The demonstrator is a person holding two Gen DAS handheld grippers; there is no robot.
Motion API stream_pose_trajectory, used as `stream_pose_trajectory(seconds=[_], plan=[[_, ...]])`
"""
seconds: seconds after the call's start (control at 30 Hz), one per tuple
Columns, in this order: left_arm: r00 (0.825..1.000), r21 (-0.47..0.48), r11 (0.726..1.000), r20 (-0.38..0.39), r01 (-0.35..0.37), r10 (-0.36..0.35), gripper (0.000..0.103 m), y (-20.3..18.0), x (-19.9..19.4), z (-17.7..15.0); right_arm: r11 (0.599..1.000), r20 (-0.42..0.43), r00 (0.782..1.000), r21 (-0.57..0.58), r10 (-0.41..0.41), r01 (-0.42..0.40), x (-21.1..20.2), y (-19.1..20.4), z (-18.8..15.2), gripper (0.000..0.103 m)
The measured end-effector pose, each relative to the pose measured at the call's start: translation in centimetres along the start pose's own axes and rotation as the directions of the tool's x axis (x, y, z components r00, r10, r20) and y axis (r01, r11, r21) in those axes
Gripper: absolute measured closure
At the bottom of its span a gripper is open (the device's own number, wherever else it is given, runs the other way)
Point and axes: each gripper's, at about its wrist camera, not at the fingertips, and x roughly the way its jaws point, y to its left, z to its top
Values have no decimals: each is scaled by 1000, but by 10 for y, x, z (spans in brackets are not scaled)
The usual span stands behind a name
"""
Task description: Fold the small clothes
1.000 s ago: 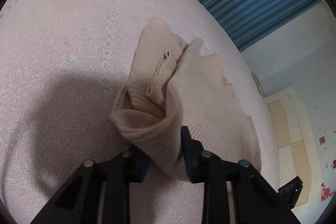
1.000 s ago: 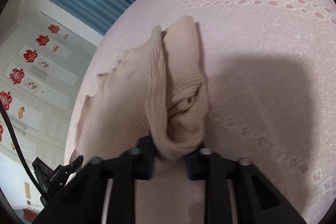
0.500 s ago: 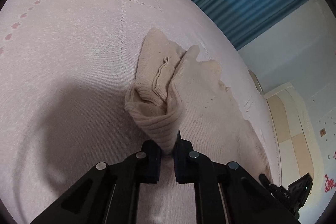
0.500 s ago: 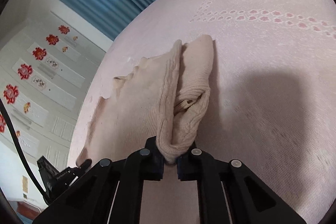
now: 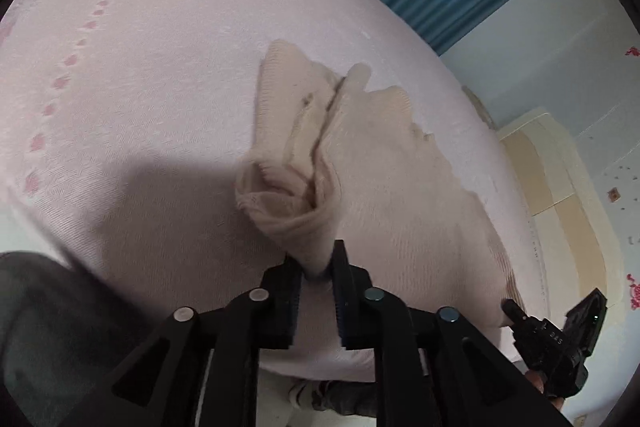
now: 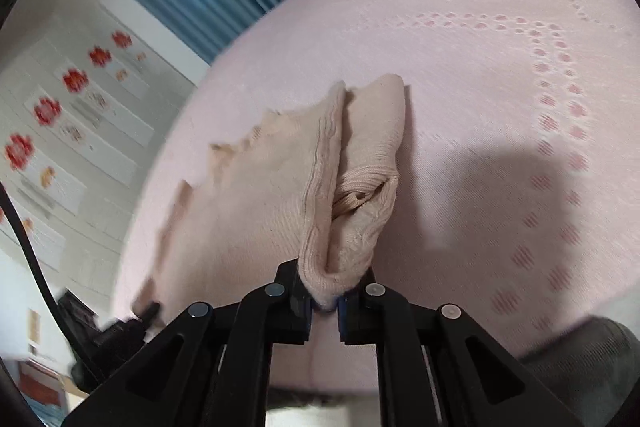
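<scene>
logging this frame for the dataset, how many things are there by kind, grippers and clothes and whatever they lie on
Grippers: 2, the left gripper and the right gripper, each shut on the garment.
Garments: 1, the beige knit garment.
Surfaces: 1, the pink mattress.
Total: 4

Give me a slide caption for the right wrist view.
Right gripper pinches beige knit sweater's folded edge over pink mattress.

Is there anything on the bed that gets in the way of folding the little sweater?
Nothing visible does. The left gripper and the right gripper are each shut on a bunched corner of the beige sweater. Around it, the pink bedspread looks bare, so no other thing blocks the fold.
</scene>
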Motion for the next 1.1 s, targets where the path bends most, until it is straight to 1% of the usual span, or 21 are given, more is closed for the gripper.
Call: stream_pose_trajectory(seconds=[0.03, 0.07, 0.1, 0.17, 0.23, 0.27, 0.3, 0.4, 0.47, 0.57, 0.6, 0.63, 0.67, 0.7, 0.73, 0.77, 0.83, 0.87, 0.97, 1.1], plan=[[1000, 1, 1000, 3, -15, 15, 80, 2, -4, -1, 999, 3, 1000, -20, -28, 28, -5, 1, -4, 85], [1000, 0, 1000, 17, -26, 26, 77, 3, -10, 1, 999, 13, 999, -38, -34, 35, -9, 2, -6, 84], [999, 1, 999, 32, -33, 32, 76, 4, -14, 1, 998, 22, 999, -54, -39, 40, -13, 4, -7, 83], [997, 18, 999, 66, -50, 48, 69, 3, -25, 1, 992, 65, 996, -107, -62, 69, -26, 11, -10, 82], [995, 64, 997, 91, -51, 45, 62, -6, -34, 1, 974, 132, 986, -190, -99, 123, -39, 25, -14, 80], [994, 81, 995, 99, -57, 49, 61, -6, -35, 2, 968, 146, 984, -214, -104, 134, -40, 29, -14, 75], [992, 112, 991, 110, -67, 55, 61, -11, -36, 5, 959, 158, 982, -242, -108, 144, -41, 32, -12, 73], [993, 210, 974, 103, -83, 62, 61, -27, -25, 15, 944, 159, 981, -291, -111, 154, -38, 41, -12, 73], [994, 244, 966, 83, -85, 66, 61, -34, -16, 19, 944, 139, 984, -294, -114, 151, -29, 42, -9, 73], [996, 287, 954, 55, -85, 72, 61, -36, -6, 19, 955, 94, 987, -255, -133, 153, -11, 35, -3, 73], [996, 293, 952, 46, -91, 81, 62, -35, -4, 19, 959, 83, 987, -239, -139, 155, -8, 31, -3, 73], [996, 295, 951, 40, -89, 81, 69, -34, -2, 19, 964, 71, 988, -219, -138, 150, -4, 27, -1, 73], [997, 293, 953, 37, -80, 73, 85, -31, -3, 18, 970, 60, 990, -201, -128, 138, -3, 23, 0, 73], [997, 290, 954, 37, -72, 64, 93, -29, -4, 17, 974, 52, 992, -193, -114, 122, -2, 22, 1, 73], [998, 285, 956, 41, -64, 55, 95, -26, -7, 16, 975, 47, 993, -192, -106, 113, 0, 22, 2, 78], [998, 276, 960, 49, -53, 41, 95, -22, -10, 16, 975, 32, 994, -195, -100, 105, 1, 21, 1, 88], [999, 252, 967, 48, -25, 14, 96, -14, -15, 15, 980, -19, 997, -186, -70, 65, 6, 18, -1, 101], [999, 237, 972, 39, -11, 2, 96, -9, -18, 13, 983, -25, 998, -175, -58, 52, 6, 17, -1, 103], [1000, 200, 980, 14, 18, -22, 96, 1, -21, 7, 985, -6, 999, -170, -39, 37, -1, 15, -5, 103], [1000, 206, 978, -1, 18, -19, 96, 2, -22, 1, 980, -15, 999, -192, -50, 46, -7, 14, -10, 103]])
